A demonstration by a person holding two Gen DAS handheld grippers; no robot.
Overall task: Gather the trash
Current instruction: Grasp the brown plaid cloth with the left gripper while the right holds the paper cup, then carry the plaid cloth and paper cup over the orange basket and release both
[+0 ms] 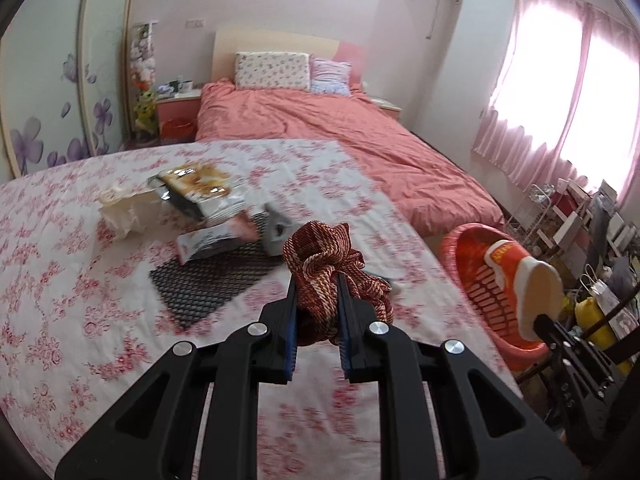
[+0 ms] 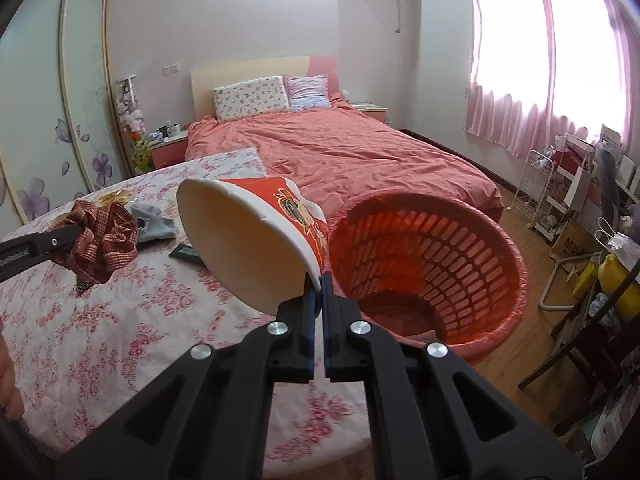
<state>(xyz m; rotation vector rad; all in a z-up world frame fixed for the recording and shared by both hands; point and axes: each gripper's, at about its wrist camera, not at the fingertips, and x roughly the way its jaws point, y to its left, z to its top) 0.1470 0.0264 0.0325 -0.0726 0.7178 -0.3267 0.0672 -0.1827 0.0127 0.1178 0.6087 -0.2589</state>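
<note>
My left gripper [image 1: 317, 280] is shut on a crumpled red-brown patterned cloth [image 1: 320, 256], lifted above the floral-covered table [image 1: 80, 300]. The right wrist view shows the same cloth [image 2: 100, 240] at the left, in the left gripper [image 2: 74, 236]. My right gripper [image 2: 318, 280] is shut on the rim of a red and white paper bowl [image 2: 248, 240], tipped on its side beside the orange slotted basket [image 2: 460, 264]. In the left wrist view the bowl [image 1: 516, 280] hangs over the basket [image 1: 450, 244], with the right gripper [image 1: 540, 320] below it.
Snack wrappers [image 1: 200, 192], crumpled white paper [image 1: 124, 208], a black mesh mat [image 1: 212, 280] and a grey item [image 1: 276, 232] lie on the table. A pink bed [image 1: 340, 132] stands behind. Wire shelves [image 2: 540, 188], chairs and a yellow bottle [image 2: 616, 280] crowd the right.
</note>
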